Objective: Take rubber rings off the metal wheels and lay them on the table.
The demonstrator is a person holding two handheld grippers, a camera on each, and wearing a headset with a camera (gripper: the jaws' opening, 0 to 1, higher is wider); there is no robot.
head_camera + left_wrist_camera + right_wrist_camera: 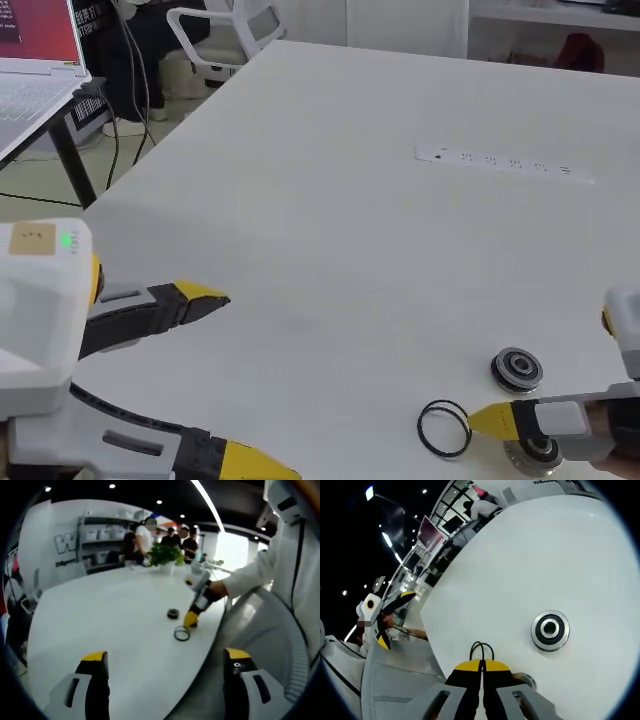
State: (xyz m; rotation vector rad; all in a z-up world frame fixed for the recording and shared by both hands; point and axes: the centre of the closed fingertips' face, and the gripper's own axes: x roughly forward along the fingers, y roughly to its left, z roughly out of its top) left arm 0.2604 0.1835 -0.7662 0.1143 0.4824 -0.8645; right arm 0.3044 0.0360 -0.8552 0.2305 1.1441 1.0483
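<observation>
Where the table (330, 200) comes nearest, the left gripper (240, 380) hangs at the left with its 2 jaws spread wide and nothing between them. At the near right, the right gripper (478, 421) has its jaws pressed together. Their tips touch the right edge of 1 black rubber ring (443, 428), which lies flat on the table; whether they pinch it cannot be told. A metal wheel (532, 456) sits partly under that gripper, just right of the ring. Slightly farther, a 2nd wheel (517, 368) stands apart from the jaws. Far beyond lies a white power strip (505, 163).
</observation>
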